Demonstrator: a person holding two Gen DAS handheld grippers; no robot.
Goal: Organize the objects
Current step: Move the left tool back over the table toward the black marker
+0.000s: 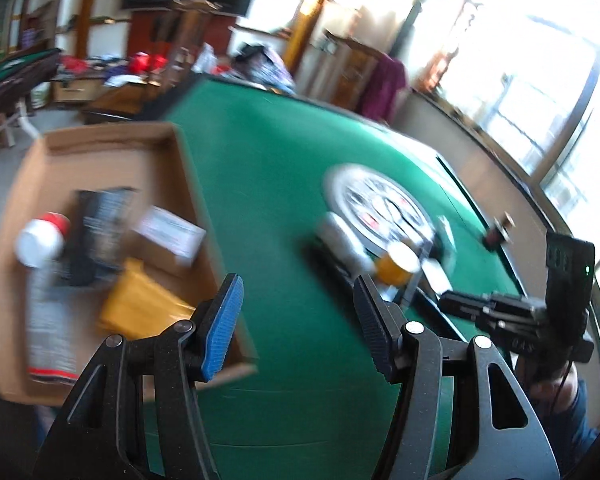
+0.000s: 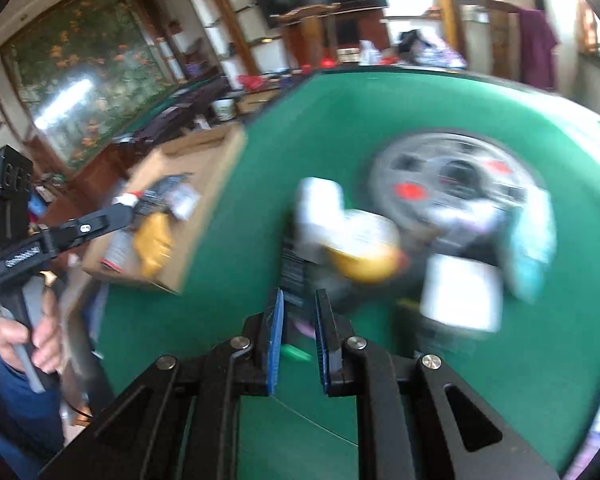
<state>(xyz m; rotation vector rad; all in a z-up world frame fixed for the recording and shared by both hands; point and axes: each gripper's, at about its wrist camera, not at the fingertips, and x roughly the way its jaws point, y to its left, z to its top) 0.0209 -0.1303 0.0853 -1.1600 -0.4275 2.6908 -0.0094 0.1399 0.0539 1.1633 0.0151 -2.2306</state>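
My left gripper point(image 1: 298, 284) is open with nothing between its fingers, and it hangs over the green table point(image 1: 284, 168) just right of a cardboard box point(image 1: 188, 184). Inside the box lie a spray can point(image 1: 44, 280), a black item point(image 1: 96, 232), a small white box point(image 1: 168, 236) and a yellow envelope point(image 1: 140, 304). My right gripper point(image 2: 299, 294) is shut and empty, pointing down at a blurred pile: a yellow jar point(image 2: 364, 256), a white box point(image 2: 460, 296), a white cylinder point(image 2: 320, 208) and a teal packet point(image 2: 536, 248).
A round panel point(image 2: 452, 176) is set in the middle of the table, behind the pile. The left gripper point(image 2: 116, 212) and a hand point(image 2: 40, 336) show at the left. Cluttered tables and shelves fill the room behind. Both views are motion-blurred.
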